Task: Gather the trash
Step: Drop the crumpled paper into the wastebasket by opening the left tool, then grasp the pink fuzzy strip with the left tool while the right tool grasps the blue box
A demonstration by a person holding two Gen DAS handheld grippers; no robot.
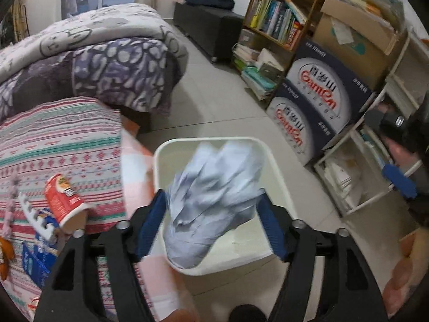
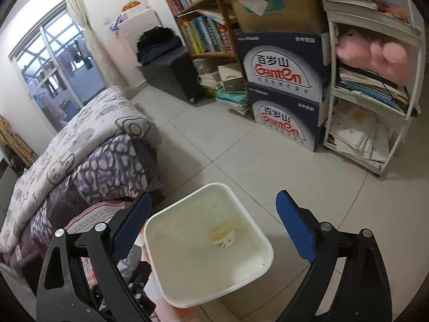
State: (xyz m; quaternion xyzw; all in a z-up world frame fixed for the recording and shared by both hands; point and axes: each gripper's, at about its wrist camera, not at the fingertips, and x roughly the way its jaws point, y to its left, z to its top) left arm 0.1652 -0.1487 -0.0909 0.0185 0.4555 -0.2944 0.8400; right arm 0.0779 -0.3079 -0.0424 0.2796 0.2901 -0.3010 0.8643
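A white bin [image 1: 161, 166] stands on the tiled floor beside the bed. Over it my left gripper [image 1: 211, 196] is open, and a crumpled pale blue paper [image 1: 211, 187], blurred, hangs loose between its blue pads [image 1: 152, 214]. A red-and-white paper cup [image 1: 63, 201] and a blue packet [image 1: 34, 263] lie on the striped bedcover at the left. In the right wrist view my right gripper [image 2: 213, 198] is wide open above the same bin [image 2: 158, 268], with nothing between its fingers. A small paper cup [image 2: 221, 237] lies on the bin's bottom.
The bed with its purple quilt [image 1: 112, 75] borders the bin on the left. Stacked blue water boxes [image 2: 284, 86], a bookshelf [image 1: 276, 18] and a white rack of papers [image 2: 370, 123] line the far side. Bare floor tiles [image 2: 214, 147] lie between.
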